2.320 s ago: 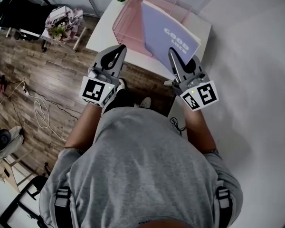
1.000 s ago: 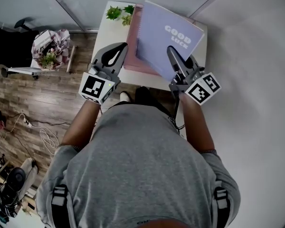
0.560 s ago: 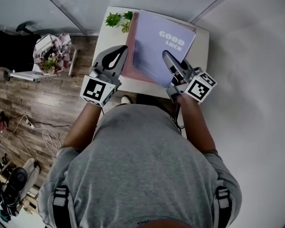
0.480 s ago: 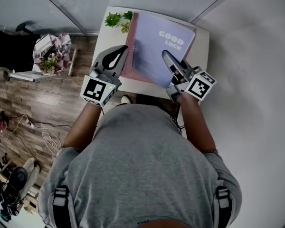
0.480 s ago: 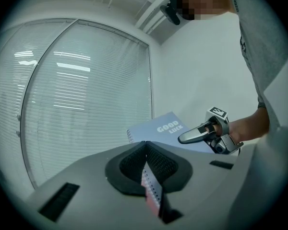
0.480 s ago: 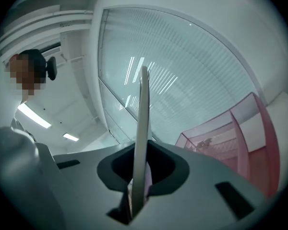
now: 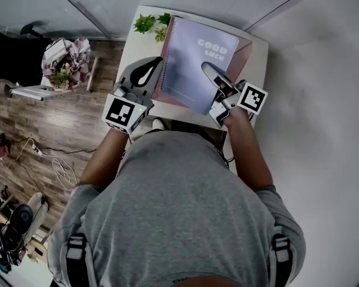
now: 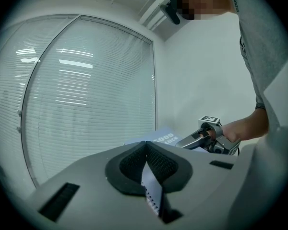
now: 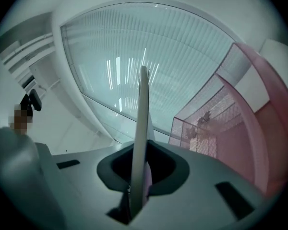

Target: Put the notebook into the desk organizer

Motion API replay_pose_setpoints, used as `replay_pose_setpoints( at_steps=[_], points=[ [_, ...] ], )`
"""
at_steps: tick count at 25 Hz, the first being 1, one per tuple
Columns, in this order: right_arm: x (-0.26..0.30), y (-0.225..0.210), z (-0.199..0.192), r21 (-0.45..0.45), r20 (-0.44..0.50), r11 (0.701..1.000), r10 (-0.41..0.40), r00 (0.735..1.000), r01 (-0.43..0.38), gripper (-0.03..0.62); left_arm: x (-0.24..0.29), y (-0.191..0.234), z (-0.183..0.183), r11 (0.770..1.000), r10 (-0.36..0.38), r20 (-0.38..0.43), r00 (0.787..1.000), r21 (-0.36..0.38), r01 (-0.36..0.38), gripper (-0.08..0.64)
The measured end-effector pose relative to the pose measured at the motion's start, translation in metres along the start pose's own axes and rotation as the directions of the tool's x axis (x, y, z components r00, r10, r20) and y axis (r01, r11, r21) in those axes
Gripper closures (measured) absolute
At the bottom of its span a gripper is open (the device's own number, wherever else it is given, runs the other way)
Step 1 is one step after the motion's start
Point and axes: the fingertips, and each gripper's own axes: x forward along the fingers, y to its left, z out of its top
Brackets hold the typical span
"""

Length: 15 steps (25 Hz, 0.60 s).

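A lavender spiral notebook (image 7: 191, 64) printed GOOD LUCK hangs above the pink mesh desk organizer (image 7: 245, 54) on the small white table (image 7: 134, 43). My left gripper (image 7: 157, 61) is shut on its spiral edge, which shows between the pads in the left gripper view, where the notebook (image 8: 152, 195) runs off to the right. My right gripper (image 7: 207, 69) is shut on the near right edge. In the right gripper view the notebook (image 9: 142, 109) stands edge-on between the pads, with the organizer (image 9: 235, 128) open just to its right.
Two small potted plants (image 7: 148, 23) stand at the table's far left corner. A white wall (image 7: 323, 100) runs along the right, and a window with blinds (image 8: 86, 104) lies behind the table. A wooden floor with a chair and cables lies to the left.
The notebook has swung from a slant to nearly square with the table and sunk toward the organizer. My right gripper has rolled over and dropped; my left has moved along with the spiral edge.
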Motion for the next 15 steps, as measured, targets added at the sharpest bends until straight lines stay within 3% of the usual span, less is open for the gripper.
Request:
replay_pose_setpoints(
  at_steps=[6,15],
  points=[
    [0.006,-0.007,-0.002,0.075,-0.023,0.997,-0.008,1.000,0.010,0.551,-0.002,0.002,0.009,1.000,0.011,0.010,1.000,0.003,-0.011,0.540],
    [0.012,-0.023,-0.001,0.083,-0.061,0.994,-0.069,0.996,0.074,0.546,0.003,0.005,0.011,1.000,0.027,-0.002,1.000,-0.009,-0.027,0.540]
  ],
)
